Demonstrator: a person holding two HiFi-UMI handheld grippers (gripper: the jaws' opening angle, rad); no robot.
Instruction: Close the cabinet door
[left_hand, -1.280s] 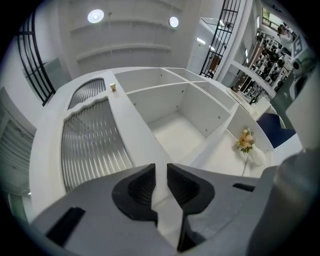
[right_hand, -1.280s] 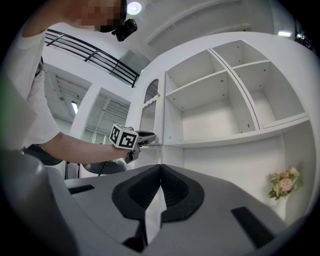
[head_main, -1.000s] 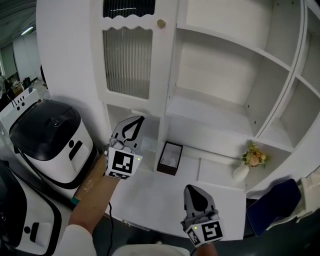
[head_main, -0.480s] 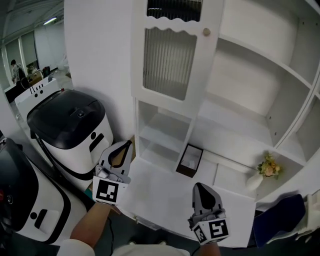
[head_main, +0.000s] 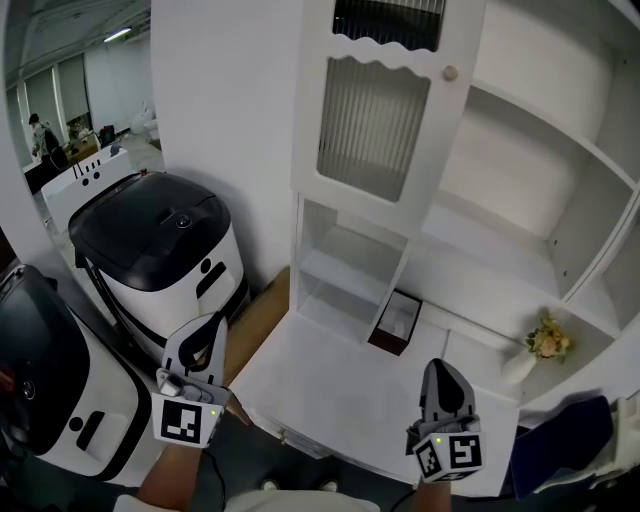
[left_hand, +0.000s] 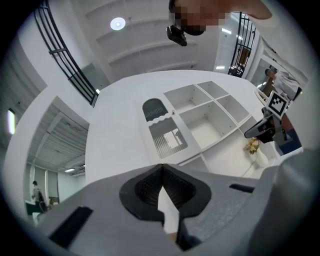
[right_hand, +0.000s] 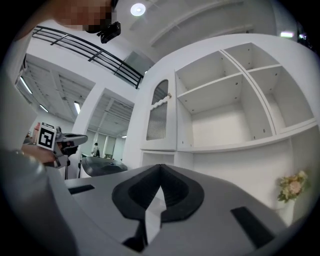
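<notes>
The cabinet door (head_main: 378, 120), white with a ribbed pane and a round knob (head_main: 450, 72), looks flush over the upper left compartment. Well below it, our left gripper (head_main: 212, 328) hangs beside the counter (head_main: 330, 390), jaws together and empty. Our right gripper (head_main: 440, 368) is the same, pointing over the counter.

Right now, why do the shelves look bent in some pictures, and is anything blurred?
Left and right gripper views: wide-angle lenses bow the cabinet and blacken the corners; a mosaic patch covers a face. Head view: sharp, evenly lit, milder bending.
</notes>
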